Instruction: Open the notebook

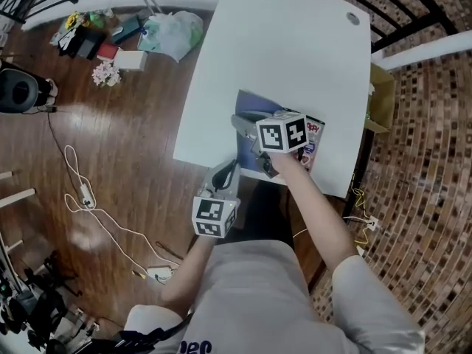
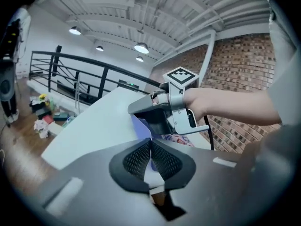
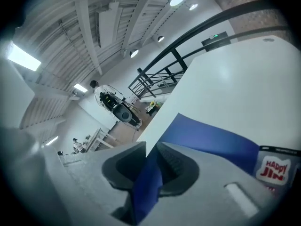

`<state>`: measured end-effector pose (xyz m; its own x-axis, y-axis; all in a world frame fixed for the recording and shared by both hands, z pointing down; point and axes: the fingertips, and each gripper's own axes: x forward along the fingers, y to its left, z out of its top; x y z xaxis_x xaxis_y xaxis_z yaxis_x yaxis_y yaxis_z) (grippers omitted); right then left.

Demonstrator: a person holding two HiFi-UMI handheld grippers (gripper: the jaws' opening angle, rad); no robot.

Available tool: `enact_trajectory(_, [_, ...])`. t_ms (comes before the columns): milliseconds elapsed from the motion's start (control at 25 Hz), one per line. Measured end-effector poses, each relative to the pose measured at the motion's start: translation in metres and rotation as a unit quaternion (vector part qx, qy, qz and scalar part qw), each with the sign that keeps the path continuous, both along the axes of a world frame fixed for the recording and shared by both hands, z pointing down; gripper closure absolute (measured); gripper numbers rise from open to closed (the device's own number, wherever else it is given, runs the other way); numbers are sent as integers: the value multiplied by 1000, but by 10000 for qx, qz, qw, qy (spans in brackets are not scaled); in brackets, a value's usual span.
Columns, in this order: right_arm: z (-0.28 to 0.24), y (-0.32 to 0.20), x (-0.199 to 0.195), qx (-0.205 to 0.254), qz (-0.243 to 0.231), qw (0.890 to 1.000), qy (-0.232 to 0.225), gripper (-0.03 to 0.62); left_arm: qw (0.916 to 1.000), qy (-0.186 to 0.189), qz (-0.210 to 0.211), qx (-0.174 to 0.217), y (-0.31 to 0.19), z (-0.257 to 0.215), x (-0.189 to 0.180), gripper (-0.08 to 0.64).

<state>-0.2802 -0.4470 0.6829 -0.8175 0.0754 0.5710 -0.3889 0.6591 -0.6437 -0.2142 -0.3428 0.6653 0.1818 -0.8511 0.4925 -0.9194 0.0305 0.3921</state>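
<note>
A notebook (image 1: 254,105) with a blue cover lies at the near edge of the white table (image 1: 280,43). My right gripper (image 1: 245,127) reaches over it from the right. In the right gripper view the lifted blue cover (image 3: 207,138) runs between the jaws of that gripper (image 3: 153,166) and leans on one pad, with a gap to the other. My left gripper (image 1: 230,167) sits at the table's near edge. Seen from the left gripper view, its pads (image 2: 150,157) are pinched on the lower edge of the raised cover (image 2: 141,128), just below the right gripper (image 2: 141,117).
Bags and boxes (image 1: 133,32) lie on the wooden floor beyond the table's left side, and a white cable (image 1: 81,190) trails nearer me. A cardboard box (image 1: 380,94) stands at the table's right edge. A black railing (image 2: 70,74) runs behind the table.
</note>
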Motion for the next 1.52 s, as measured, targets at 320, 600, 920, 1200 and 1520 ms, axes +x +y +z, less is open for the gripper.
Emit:
enact_trajectory(320, [51, 30, -6, 180, -424, 9955, 827, 532, 9934, 38, -357, -1091, 26, 48, -20, 494])
enact_trajectory(600, [56, 35, -20, 1001, -680, 9839, 1313, 532, 9772, -559, -950, -1814, 43, 75, -56, 460])
enact_trajectory(920, [1, 31, 1, 1290, 93, 9855, 1096, 532, 9751, -941, -546, -1930, 44, 76, -54, 502])
enact_trajectory(1200, [-118, 48, 92, 1848, 1450, 9720, 44, 532, 9921, -1076, -231, -598, 36, -21, -51, 483])
enact_trajectory(1520, [-201, 123, 223, 2826, 2306, 9294, -563, 582, 9849, -1414, 187, 978, 59, -148, 22, 488])
